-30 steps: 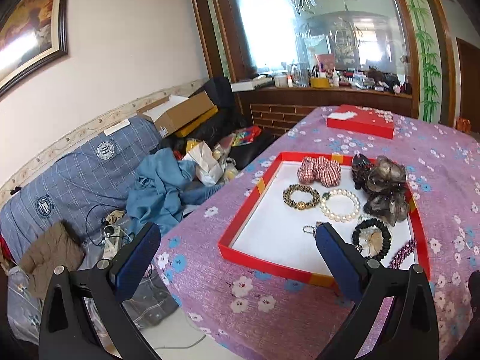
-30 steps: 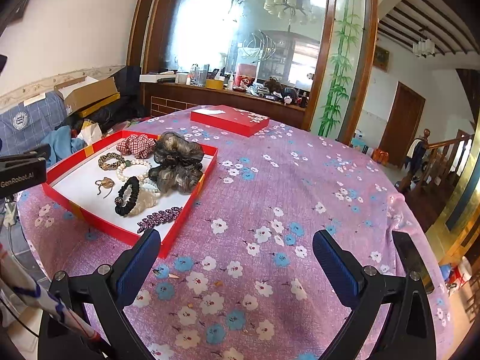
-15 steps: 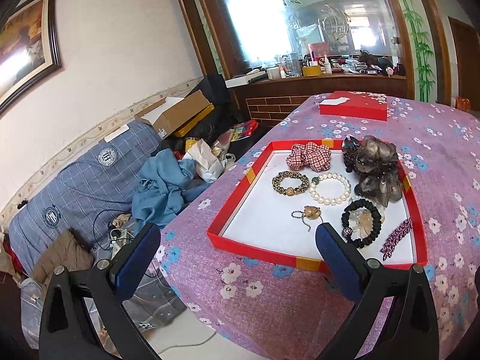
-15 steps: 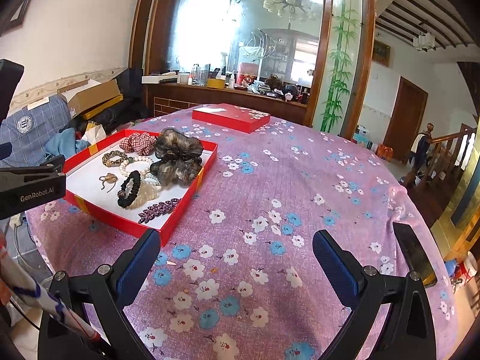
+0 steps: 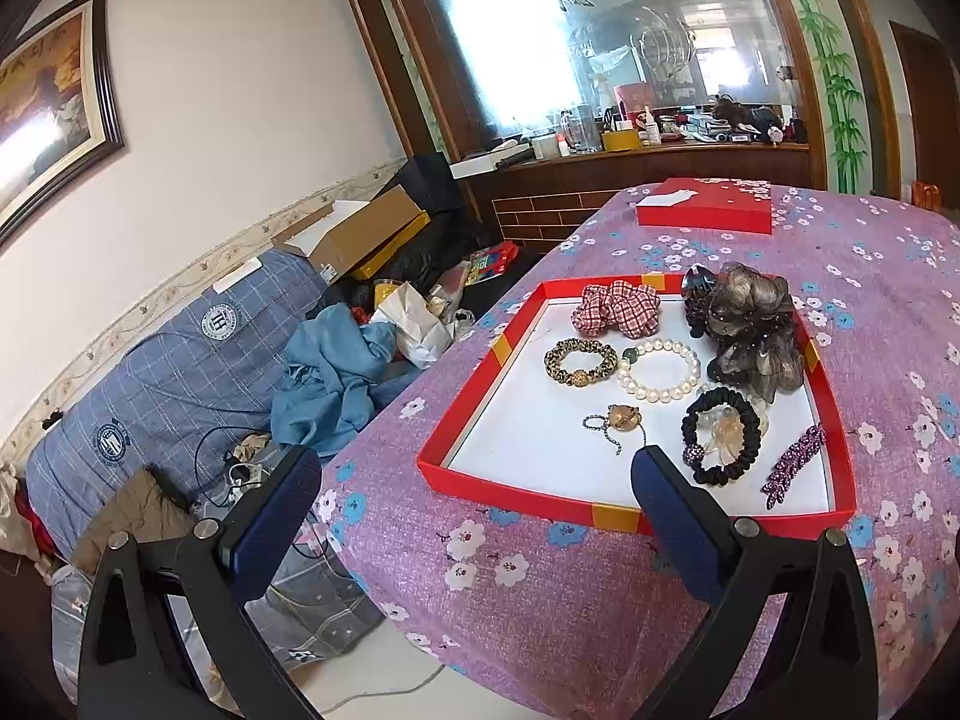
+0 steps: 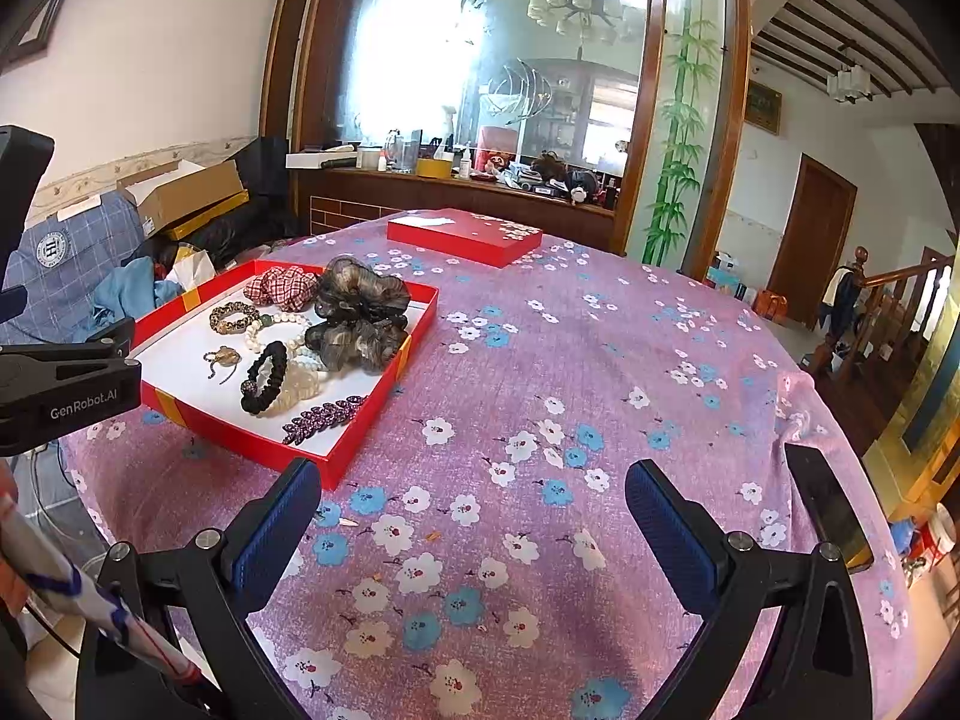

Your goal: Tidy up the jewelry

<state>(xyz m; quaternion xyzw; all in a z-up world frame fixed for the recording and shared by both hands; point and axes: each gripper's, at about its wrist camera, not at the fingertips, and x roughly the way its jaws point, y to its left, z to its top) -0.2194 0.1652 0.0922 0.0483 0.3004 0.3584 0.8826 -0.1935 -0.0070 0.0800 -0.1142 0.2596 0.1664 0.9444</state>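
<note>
A red tray [image 5: 492,360] with a white floor lies on the purple flowered tablecloth; it also shows in the right wrist view [image 6: 360,438]. It holds a plaid scrunchie [image 5: 618,306], a leopard hair tie [image 5: 579,360], a pearl bracelet [image 5: 660,369], a grey-brown scrunchie [image 5: 750,318], a black hair tie [image 5: 720,435], a gold pendant [image 5: 621,420] and a purple hair clip [image 5: 792,465]. My left gripper [image 5: 474,504] is open and empty, held before the tray's near edge. My right gripper [image 6: 471,510] is open and empty over the cloth, right of the tray.
A closed red box [image 5: 705,207] lies at the table's far side. Left of the table stand a blue checked sofa [image 5: 168,360] with clothes and cardboard boxes [image 5: 360,234]. A dark phone [image 6: 828,504] lies near the table's right edge.
The left gripper has drawn back and shifted right, so the tray sits more central in its view. The right gripper has drawn back slightly. Both stay open.
</note>
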